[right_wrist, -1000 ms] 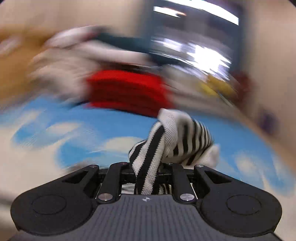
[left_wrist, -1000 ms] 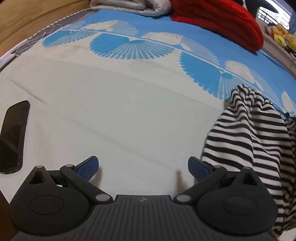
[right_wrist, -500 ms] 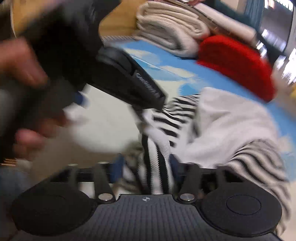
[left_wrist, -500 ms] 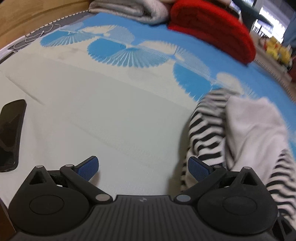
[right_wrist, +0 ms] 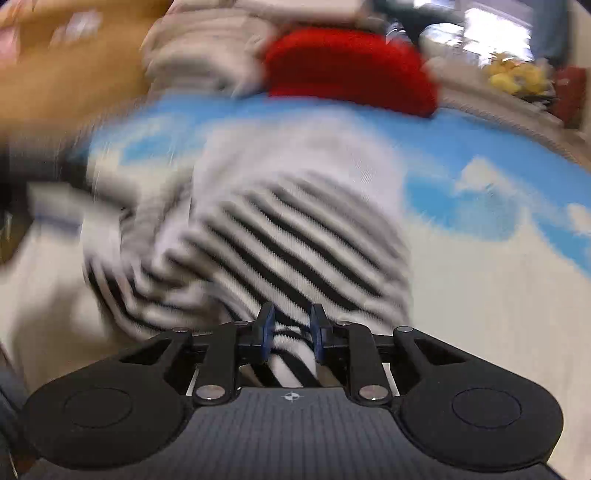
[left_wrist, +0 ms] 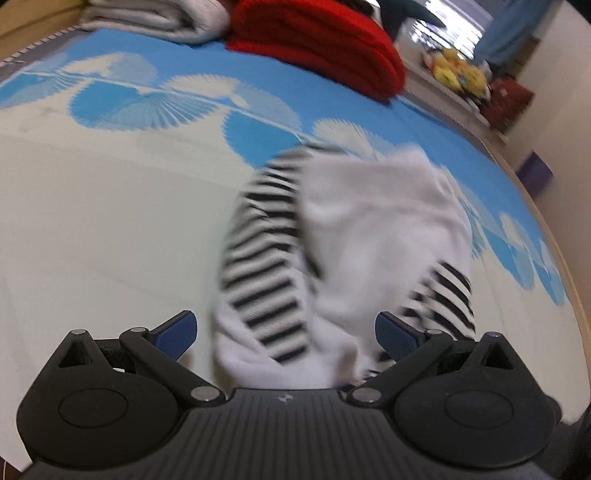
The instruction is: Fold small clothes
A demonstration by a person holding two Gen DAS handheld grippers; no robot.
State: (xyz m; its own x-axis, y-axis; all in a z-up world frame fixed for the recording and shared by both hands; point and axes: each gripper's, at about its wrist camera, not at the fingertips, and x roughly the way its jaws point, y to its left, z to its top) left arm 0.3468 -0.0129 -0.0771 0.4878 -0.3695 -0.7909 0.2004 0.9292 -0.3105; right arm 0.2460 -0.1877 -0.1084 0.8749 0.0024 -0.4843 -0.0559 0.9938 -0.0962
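Note:
A small black-and-white striped garment [left_wrist: 280, 258] with a plain white part [left_wrist: 376, 229] lies bunched on the bed. In the left wrist view it lies between and beyond the fingers of my left gripper [left_wrist: 286, 330], which is open. My right gripper [right_wrist: 291, 332] is shut on a fold of the striped garment [right_wrist: 295, 254], and the rest of the cloth spreads out ahead of it. Both views are blurred by motion.
The bed sheet [left_wrist: 92, 229] is cream with blue fan patterns. A folded red blanket [left_wrist: 321, 40] and folded grey towels [left_wrist: 155, 18] lie at the far edge. Yellow plush toys [left_wrist: 458, 72] sit on a ledge at the far right.
The striped garment has come from the right to lie between the left gripper's fingers. The right gripper has carried it down onto the bed, still holding a fold. The black phone has left view.

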